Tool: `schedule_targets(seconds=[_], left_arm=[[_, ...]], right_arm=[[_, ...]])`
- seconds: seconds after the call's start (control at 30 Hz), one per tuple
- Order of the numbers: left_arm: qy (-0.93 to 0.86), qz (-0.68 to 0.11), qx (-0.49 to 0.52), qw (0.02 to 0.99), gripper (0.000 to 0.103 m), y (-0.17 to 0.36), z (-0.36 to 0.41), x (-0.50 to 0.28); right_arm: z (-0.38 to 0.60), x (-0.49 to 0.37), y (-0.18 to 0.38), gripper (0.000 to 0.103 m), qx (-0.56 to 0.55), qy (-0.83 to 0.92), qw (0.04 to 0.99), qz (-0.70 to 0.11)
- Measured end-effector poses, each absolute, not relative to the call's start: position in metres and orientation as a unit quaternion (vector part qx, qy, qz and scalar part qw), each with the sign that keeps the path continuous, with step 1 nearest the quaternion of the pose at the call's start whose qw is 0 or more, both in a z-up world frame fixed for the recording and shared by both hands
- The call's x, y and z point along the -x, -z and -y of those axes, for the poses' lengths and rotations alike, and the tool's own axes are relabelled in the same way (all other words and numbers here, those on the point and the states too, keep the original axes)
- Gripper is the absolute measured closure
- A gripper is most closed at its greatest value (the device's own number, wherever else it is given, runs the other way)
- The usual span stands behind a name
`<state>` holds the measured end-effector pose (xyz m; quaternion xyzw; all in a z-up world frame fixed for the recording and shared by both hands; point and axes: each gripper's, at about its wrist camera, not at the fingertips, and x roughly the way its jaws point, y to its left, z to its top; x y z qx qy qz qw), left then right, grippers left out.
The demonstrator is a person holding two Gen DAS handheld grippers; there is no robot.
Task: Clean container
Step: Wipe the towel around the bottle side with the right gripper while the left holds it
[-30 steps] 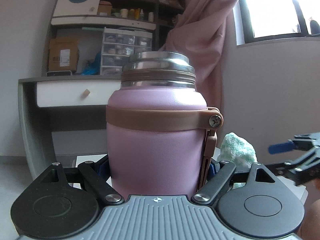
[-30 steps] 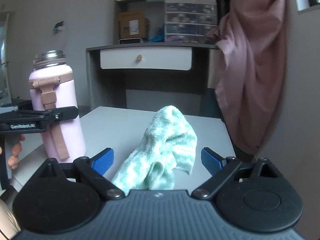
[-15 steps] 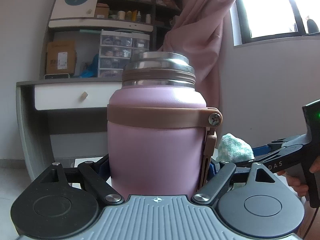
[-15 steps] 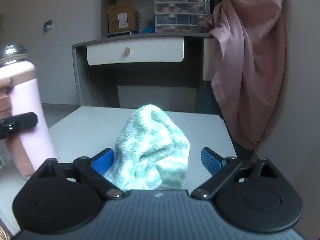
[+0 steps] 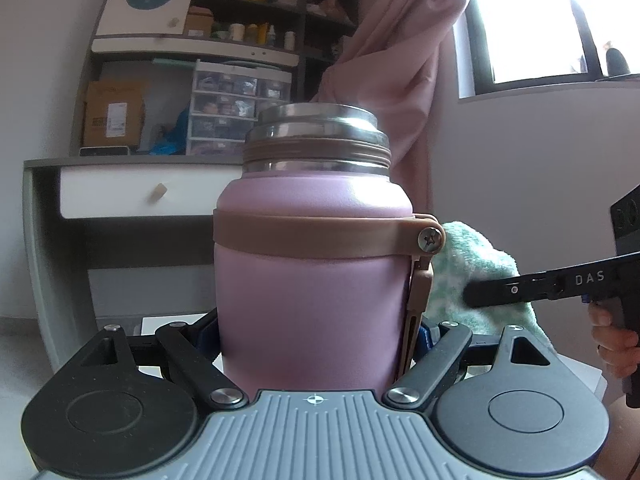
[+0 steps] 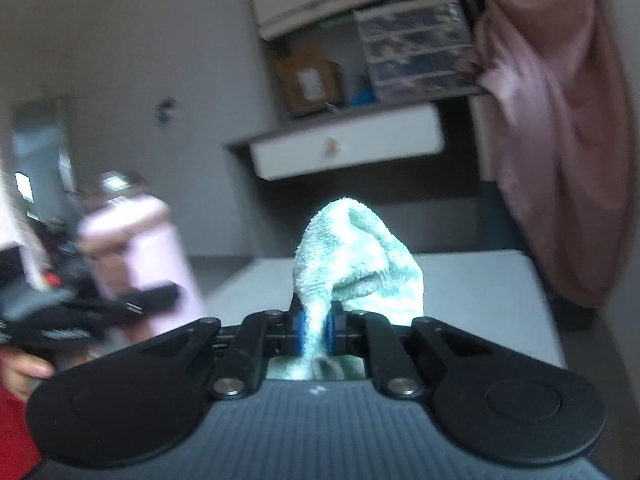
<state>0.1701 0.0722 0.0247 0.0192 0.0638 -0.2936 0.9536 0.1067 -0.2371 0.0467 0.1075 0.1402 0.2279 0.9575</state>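
A pink steel flask [image 5: 312,280] with a brown band and an open metal mouth stands upright, my left gripper [image 5: 316,336] shut on its lower body. In the right wrist view the same flask [image 6: 140,248] shows blurred at the left. My right gripper [image 6: 315,330] is shut on a mint-green terry cloth [image 6: 356,256], whose bunched end sticks up past the blue pads [image 6: 300,330]. From the left wrist view the cloth [image 5: 480,264] sits just right of the flask, with the right gripper [image 5: 520,290] across it.
A pale grey table [image 6: 480,280] lies under the cloth. Behind stand a grey desk with a white drawer [image 5: 148,196], shelves with plastic drawers [image 5: 236,108] and a cardboard box, a pink curtain [image 6: 560,140], and a bright window [image 5: 552,24]. A hand [image 5: 616,348] holds the right gripper.
My right gripper's jaws have closed on the cloth and lifted its end; that gripper has swung left toward the flask and rolled. The flask stays held in the left gripper.
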Motion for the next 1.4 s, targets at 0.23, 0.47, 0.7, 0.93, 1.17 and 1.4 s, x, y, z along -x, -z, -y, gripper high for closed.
schedule_targets(seconds=[0.23,0.47,0.7,0.93,1.17,1.4], left_arm=[[0.325,-0.063,-0.020,0.944,0.018,-0.024,-0.078,-0.178],[0.333,-0.063,-0.017,0.941,0.018,-0.023,-0.081,-0.182],[0.329,-0.064,-0.015,0.942,0.018,-0.027,-0.072,-0.186],[0.323,-0.063,-0.022,0.944,0.018,-0.027,-0.065,-0.185],[0.318,-0.076,-0.037,0.944,0.018,-0.027,-0.063,-0.189],[0.315,-0.075,-0.036,0.945,0.018,-0.027,-0.060,-0.189]], right_arm=[[0.233,-0.113,-0.054,0.092,-0.170,-0.304,0.930,-0.120],[0.226,-0.120,-0.082,0.092,-0.203,-0.391,0.894,-0.079],[0.219,-0.139,-0.066,0.092,-0.233,-0.400,0.881,-0.099],[0.218,-0.149,-0.045,0.092,-0.243,-0.391,0.878,-0.128],[0.215,-0.151,-0.038,0.092,-0.221,-0.365,0.891,-0.157],[0.226,-0.140,-0.056,0.092,-0.252,-0.385,0.881,-0.109]])
